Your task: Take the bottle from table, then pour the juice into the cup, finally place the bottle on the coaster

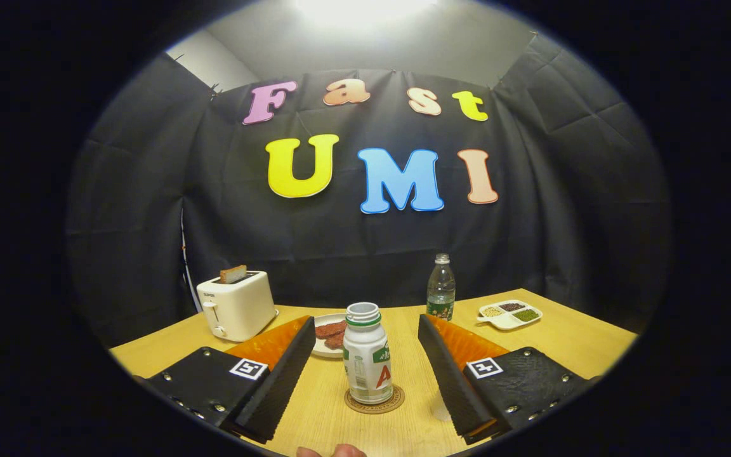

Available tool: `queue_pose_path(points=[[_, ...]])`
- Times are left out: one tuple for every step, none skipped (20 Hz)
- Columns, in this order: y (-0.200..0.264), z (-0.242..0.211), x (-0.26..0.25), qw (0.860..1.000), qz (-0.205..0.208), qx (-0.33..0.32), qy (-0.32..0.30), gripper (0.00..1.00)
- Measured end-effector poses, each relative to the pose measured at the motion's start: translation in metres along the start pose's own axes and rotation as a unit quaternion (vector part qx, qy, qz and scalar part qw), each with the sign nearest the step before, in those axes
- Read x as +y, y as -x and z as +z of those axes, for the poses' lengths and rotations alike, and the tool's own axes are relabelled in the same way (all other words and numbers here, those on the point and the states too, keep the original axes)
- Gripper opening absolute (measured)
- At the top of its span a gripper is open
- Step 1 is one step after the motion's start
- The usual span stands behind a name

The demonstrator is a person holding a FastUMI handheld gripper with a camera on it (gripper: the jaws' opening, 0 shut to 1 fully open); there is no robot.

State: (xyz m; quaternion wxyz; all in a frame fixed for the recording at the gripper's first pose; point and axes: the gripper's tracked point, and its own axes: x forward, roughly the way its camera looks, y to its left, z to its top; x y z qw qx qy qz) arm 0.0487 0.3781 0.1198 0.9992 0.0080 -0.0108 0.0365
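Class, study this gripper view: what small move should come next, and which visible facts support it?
Probably draw the gripper straight back. The white bottle stands upright on the coaster, uncapped, between the open fingers, neither touching it, so the placing looks done.

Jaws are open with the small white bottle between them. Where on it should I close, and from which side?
Close on the white bottle's straight body below its green neck band, coming straight forward as now. It stands upright and uncapped on the round coaster, midway between the open gripper fingers; the narrower neck would probably slip more easily.
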Motion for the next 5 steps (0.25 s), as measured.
queue_pose_path(points=[[0.006, 0.01, -0.006, 1.0, 0.01, -0.012, 0.004, 0.98], [0.011, 0.019, -0.013, 0.999, 0.02, -0.032, 0.008, 0.98], [0.014, 0.025, -0.023, 0.998, 0.028, -0.05, 0.014, 0.98], [0.018, 0.026, -0.04, 0.997, 0.028, -0.062, 0.021, 0.98], [0.02, 0.021, -0.063, 0.997, 0.017, -0.063, 0.029, 0.98]])
